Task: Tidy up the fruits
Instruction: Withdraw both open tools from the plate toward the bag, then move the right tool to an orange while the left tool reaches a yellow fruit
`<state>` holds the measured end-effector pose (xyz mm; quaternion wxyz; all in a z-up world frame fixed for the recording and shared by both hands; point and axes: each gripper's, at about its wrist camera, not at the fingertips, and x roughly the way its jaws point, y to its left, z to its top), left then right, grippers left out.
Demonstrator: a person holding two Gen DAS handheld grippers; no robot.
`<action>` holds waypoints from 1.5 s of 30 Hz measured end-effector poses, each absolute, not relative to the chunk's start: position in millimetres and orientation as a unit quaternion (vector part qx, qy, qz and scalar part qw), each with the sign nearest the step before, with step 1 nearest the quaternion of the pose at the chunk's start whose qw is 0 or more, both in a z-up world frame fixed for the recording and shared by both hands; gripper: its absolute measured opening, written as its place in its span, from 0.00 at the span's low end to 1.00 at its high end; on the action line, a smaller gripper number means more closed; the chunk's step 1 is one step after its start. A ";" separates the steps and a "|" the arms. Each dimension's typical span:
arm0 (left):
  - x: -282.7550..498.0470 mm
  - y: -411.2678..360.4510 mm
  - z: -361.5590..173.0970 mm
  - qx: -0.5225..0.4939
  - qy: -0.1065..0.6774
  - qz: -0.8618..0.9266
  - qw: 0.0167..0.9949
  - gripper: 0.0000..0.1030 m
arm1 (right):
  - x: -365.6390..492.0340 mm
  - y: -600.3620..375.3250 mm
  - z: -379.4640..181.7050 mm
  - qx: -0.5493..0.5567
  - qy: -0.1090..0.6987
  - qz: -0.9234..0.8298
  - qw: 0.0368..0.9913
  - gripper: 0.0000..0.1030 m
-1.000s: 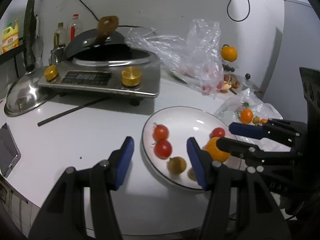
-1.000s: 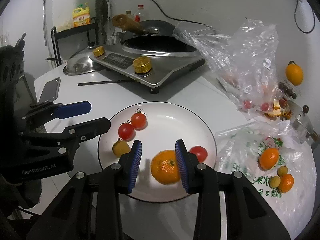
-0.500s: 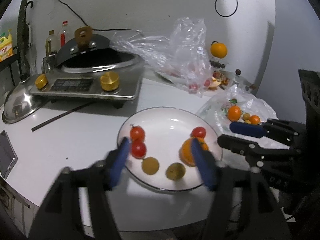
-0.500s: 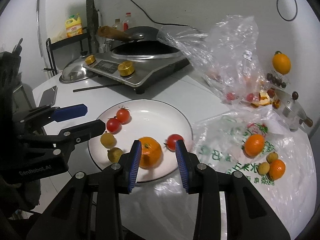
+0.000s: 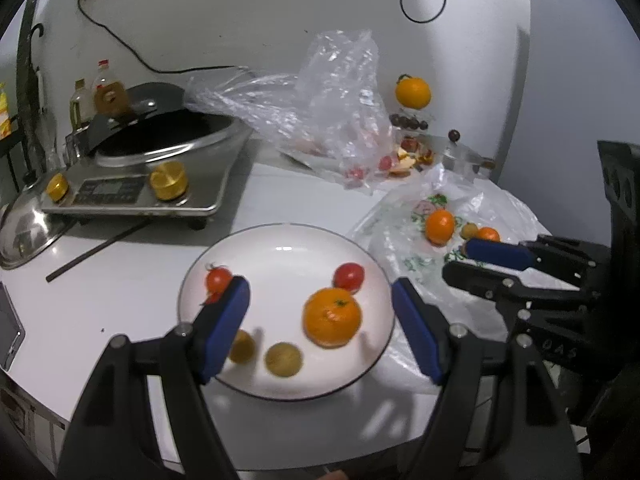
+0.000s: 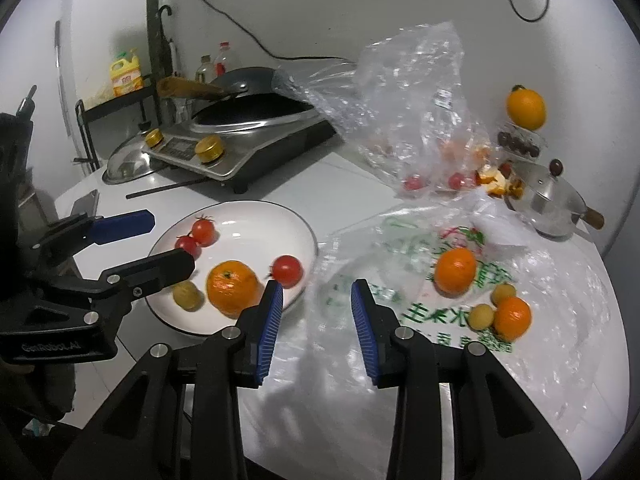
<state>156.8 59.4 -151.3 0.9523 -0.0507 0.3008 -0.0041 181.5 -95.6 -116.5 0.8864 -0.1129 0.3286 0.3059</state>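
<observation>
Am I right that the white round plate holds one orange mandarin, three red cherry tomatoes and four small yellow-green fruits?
Not quite: the white round plate holds two small yellow-green fruits, not four, as the left wrist view shows. The orange mandarin and three red cherry tomatoes are right.

Two matte-black hand-held grippers, left gripper (image 5: 320, 320) and right gripper (image 6: 317, 312), each with angular linked arms, silver round screw heads at the joints, ribbed blue pads lining the jaws, faint embossed lettering on the housing.

A tangerine (image 6: 232, 288), three cherry tomatoes (image 6: 287, 270) and seemingly two yellowish fruits (image 6: 187, 295) lie on the plate (image 6: 256, 216).
</observation>
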 end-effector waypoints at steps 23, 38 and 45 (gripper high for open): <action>185.0 -13.5 -149.9 0.002 0.324 -0.034 0.946 0.73 | 202.7 -188.3 -121.1 -0.064 0.326 0.255 0.908 0.37; 221.6 -52.0 -156.3 0.018 0.342 -0.059 0.938 0.73 | 237.8 -232.8 -138.8 -0.043 0.347 0.223 0.910 0.37; 238.8 -66.9 -159.4 0.028 0.345 -0.078 0.935 0.73 | 259.8 -242.2 -145.0 -0.029 0.357 0.222 0.907 0.50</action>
